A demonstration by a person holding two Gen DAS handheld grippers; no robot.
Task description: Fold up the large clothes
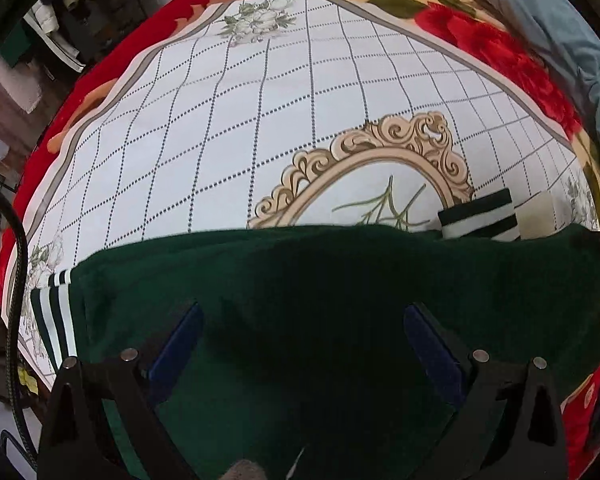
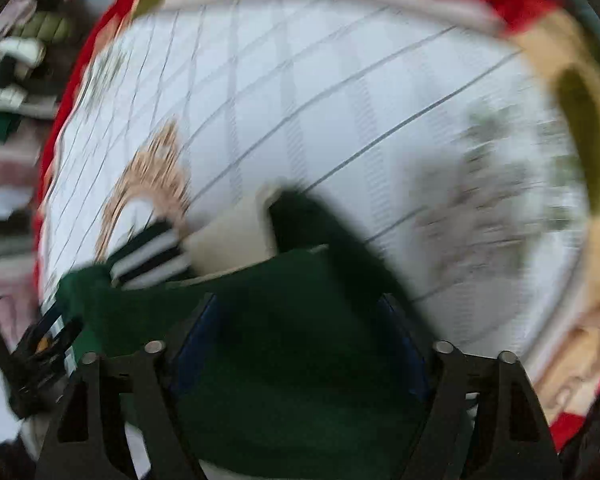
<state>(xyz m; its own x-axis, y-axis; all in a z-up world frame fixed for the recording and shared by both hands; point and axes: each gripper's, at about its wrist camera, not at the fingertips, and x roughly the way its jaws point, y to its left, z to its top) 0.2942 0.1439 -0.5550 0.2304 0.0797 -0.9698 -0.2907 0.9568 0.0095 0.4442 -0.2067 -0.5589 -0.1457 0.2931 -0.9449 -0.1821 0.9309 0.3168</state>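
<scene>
Green top [image 1: 320, 280]: lies flat on the white checked sheet [image 1: 260, 120], on the bed.
Striped cuff [image 1: 478, 216]: sits at the top's far edge, beside a cream part.
Left gripper [image 1: 302, 344]: wide apart above the green cloth, holding nothing.
Right gripper [image 2: 300, 344]: blurry; fingers apart over the green cloth, gripping nothing.
</scene>
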